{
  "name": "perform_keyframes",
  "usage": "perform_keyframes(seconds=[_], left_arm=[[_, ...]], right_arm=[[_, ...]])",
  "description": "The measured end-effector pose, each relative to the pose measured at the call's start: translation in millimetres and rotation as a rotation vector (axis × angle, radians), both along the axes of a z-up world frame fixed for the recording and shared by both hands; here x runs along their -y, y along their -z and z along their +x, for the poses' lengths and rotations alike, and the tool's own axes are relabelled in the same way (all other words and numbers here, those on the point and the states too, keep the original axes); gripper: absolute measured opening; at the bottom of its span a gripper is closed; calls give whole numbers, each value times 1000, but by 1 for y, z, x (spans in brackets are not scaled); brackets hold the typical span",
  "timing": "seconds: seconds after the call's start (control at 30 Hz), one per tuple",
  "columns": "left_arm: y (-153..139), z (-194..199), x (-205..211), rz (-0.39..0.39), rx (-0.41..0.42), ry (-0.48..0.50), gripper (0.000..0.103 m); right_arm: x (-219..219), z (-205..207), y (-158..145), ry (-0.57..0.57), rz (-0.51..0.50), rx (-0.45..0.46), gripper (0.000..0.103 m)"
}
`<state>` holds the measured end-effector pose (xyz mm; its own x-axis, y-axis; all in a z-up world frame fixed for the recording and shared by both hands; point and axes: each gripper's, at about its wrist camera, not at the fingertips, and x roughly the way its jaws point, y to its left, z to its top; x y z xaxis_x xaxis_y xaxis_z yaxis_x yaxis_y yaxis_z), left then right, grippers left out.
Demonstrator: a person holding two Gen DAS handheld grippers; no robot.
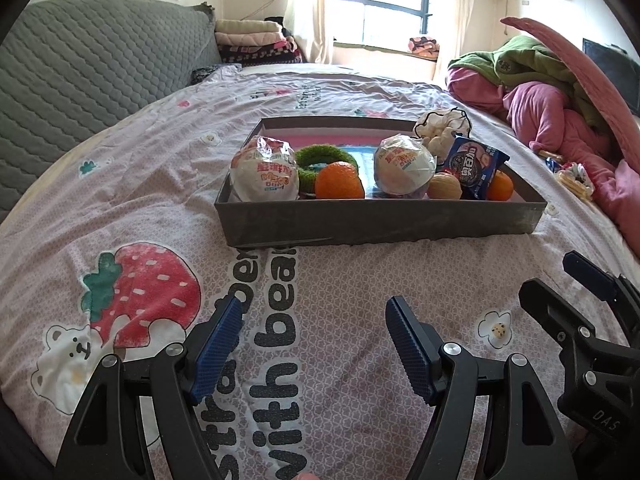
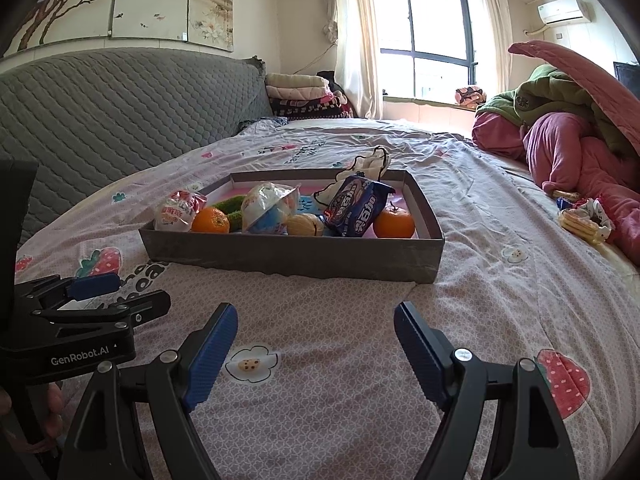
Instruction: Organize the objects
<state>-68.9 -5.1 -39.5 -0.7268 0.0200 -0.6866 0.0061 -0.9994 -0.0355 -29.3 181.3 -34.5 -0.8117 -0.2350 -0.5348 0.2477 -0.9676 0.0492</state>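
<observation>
Strawberry-print bedsheet (image 1: 168, 208), grey quilted headboard (image 2: 120, 112), bright curtained window (image 2: 424, 40)

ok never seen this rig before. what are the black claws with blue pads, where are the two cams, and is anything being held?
Each claw is a handheld two-finger gripper; a person carries one in each hand, and there is no robot arm. A fisheye camera sits on each gripper, looking forward along its fingers.

The left wrist view shows the left gripper up close, with the right one at the frame's right edge. The right wrist view shows the right gripper, with the left one at the far left.

Both hang over a bed sheet, jaws apart, holding nothing.

Ahead sits a grey box tray holding two wrapped round snacks, two oranges, a green ring, a walnut, a blue snack packet and a white drawstring bag. More snack packets lie loose by the pink bedding.
</observation>
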Motion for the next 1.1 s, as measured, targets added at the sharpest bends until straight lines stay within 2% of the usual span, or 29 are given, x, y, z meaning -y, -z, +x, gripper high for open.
perform_keyframes(seconds=[1.1], left_arm=[[3,-1,1,-9,14,-6,76]], right_arm=[[1,-4,5,-4,0,28,80]])
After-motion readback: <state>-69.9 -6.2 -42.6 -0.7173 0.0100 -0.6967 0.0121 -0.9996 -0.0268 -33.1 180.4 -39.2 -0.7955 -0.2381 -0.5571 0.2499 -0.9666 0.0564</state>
